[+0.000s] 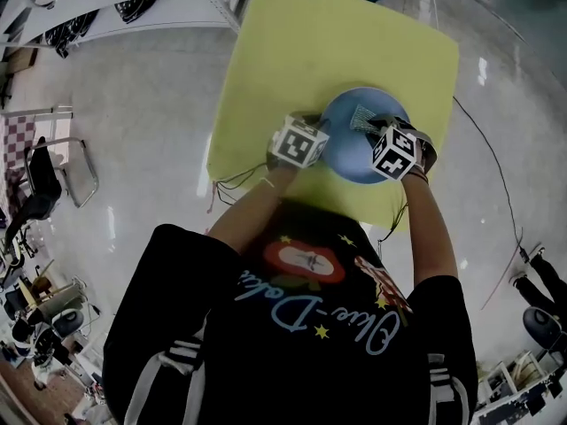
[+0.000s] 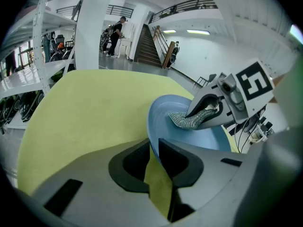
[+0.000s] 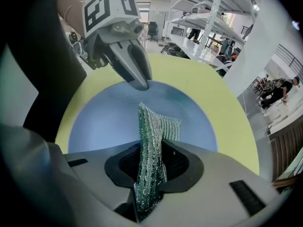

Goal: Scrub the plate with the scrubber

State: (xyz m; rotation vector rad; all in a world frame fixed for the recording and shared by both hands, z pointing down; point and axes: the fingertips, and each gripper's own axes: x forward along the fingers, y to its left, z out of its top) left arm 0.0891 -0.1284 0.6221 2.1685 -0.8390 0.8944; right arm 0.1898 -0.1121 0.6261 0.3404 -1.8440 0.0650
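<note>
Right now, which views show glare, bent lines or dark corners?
Head view: glare spots on the floor, table edges bowed. Left gripper view: black corners, white post curved. Right gripper view: same fisheye bend; scrubber sharp, plate evenly lit.

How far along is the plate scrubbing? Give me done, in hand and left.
Done: the left gripper clamps the plate by its rim, and the right gripper holds the scrubber. In hand: the scrubber's free end lies on the plate's inside. Left: the scrubbing; the plate shows no dirt or suds, so progress cannot be judged.
</note>
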